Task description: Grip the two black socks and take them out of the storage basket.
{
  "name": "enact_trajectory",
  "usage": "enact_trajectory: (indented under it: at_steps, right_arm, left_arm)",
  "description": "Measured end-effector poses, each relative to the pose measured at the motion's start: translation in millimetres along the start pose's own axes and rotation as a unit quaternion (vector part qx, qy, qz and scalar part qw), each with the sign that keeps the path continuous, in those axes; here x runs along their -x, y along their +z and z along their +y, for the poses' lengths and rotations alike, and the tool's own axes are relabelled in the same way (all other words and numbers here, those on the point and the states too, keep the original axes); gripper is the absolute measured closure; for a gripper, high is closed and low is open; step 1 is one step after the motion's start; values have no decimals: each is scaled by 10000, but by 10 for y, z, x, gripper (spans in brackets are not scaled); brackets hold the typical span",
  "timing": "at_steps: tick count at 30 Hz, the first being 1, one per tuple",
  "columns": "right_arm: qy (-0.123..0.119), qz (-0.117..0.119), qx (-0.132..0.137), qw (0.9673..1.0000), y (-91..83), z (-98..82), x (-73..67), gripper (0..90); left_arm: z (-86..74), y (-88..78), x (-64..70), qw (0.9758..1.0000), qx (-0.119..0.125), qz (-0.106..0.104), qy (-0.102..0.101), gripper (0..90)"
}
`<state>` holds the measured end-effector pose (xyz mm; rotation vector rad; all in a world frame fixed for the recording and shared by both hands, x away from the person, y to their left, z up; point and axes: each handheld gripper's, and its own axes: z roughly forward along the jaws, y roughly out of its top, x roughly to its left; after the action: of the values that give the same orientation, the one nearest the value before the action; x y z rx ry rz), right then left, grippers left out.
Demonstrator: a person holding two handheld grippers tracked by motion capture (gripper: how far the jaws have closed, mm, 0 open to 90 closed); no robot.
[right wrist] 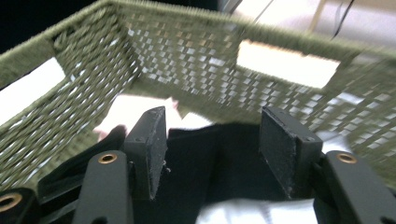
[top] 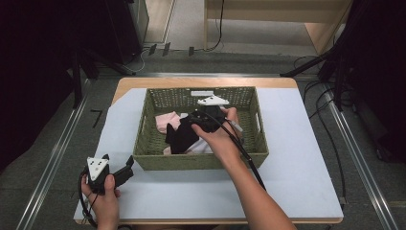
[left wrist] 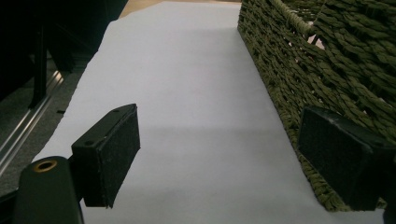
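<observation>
Right claw point(right wrist: 212, 149): in its own view we see the jaws standing apart, flat black pads with a felt-like face, nothing pinched between them. A black cloth point(right wrist: 233, 163) lies under and between the jaws; whether the pads touch it we cannot tell. Behind it, upper centre of that frame, a pale pink cloth point(right wrist: 135, 109), soft and crumpled.

In the high view the right claw point(top: 194, 122) sits mid-frame inside the basket point(top: 201, 160), held by the right hand point(top: 218, 139).

Basket: olive-green woven fibre, rectangular, open-weave walls, cut-out handle slots in the end walls. It rests on a white sheet point(top: 297, 163) covering the wooden table point(top: 210, 81).

Left claw point(left wrist: 219, 158): jaws wide apart, empty, same black pads, hovering low over the sheet, the right-hand jaw just beside the basket wall point(left wrist: 299, 84). High view puts it lower left point(top: 122, 168), in the left hand point(top: 103, 194).

No readable writing or labels anywhere.
</observation>
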<state>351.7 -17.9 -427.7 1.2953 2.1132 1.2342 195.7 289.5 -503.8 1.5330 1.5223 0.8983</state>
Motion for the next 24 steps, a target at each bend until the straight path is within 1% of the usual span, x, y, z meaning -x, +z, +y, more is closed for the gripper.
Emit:
enact_trajectory:
  at_steps: [1, 2, 3, 5, 6, 7, 9, 11, 12, 13, 14, 16, 17, 19, 20, 21, 22, 23, 24]
  right_arm:
    - [0, 0, 0, 10000, 0, 0, 0, 423]
    - [78, 108, -125, 9998, 29, 2, -14, 408]
    - [78, 108, -125, 9998, 29, 2, -14, 408]
    - [141, 184, -321, 9992, 67, -1, -15, 392]
    - [195, 208, -497, 9984, 110, -7, -5, 379]
    - [195, 208, -497, 9984, 110, -7, -5, 379]
    - [267, 253, -677, 9970, 163, -7, 9, 371]
    - [327, 367, -817, 9954, 203, -15, 8, 365]
    - [319, 408, -925, 9944, 226, -23, 8, 373]
    - [319, 408, -925, 9944, 226, -23, 8, 373]
    - [293, 454, -1007, 9934, 245, -31, 9, 377]
    - [208, 532, -1251, 9905, 305, -57, 13, 383]
    - [136, 544, -1357, 9892, 328, -70, 13, 400]
    - [-22, 542, -1468, 9877, 370, -91, 3, 422]
    - [-160, 538, -1508, 9870, 380, -97, -13, 451]
    - [-433, 648, -1579, 9844, 384, -105, -58, 579]
    - [-433, 648, -1579, 9844, 384, -105, -58, 579]
    - [-600, 727, -1645, 9819, 381, -111, -76, 671]
    - [-792, 744, -1703, 9794, 347, -102, -93, 834]
  left_arm:
    - [0, 0, 0, 10000, -7, 2, 6, 146]
    - [0, 1, 1, 10000, -10, 5, 11, 146]
    - [1, 0, 1, 10000, -11, 6, 19, 146]
    - [1, 2, 4, 10000, -13, 8, 26, 146]
    - [1, 3, 8, 10000, -15, 12, 33, 146]
    - [1, 3, 8, 10000, -15, 12, 33, 146]
    - [1, 5, 13, 10000, -7, 6, 49, 147]
    - [1, 6, 15, 10000, -11, 10, 60, 146]
    - [1, 5, 15, 10000, -12, 8, 64, 147]
    - [1, 5, 15, 10000, -15, 13, 68, 147]
    - [1, 5, 15, 10000, -11, 9, 66, 147]
    - [1, 7, 16, 10000, -8, 10, 64, 147]
    - [1, 7, 16, 10000, -15, 12, 66, 147]
    - [2, 8, 19, 10000, -19, 22, 70, 147]
    - [2, 7, 20, 10000, -20, 11, 73, 147]
    - [1, 7, 20, 10000, -18, 7, 82, 147]
    - [1, 7, 20, 10000, -19, 5, 83, 147]
    - [1, 7, 20, 10000, -19, 6, 83, 147]
    - [1, 6, 19, 10000, -20, 1, 86, 147]
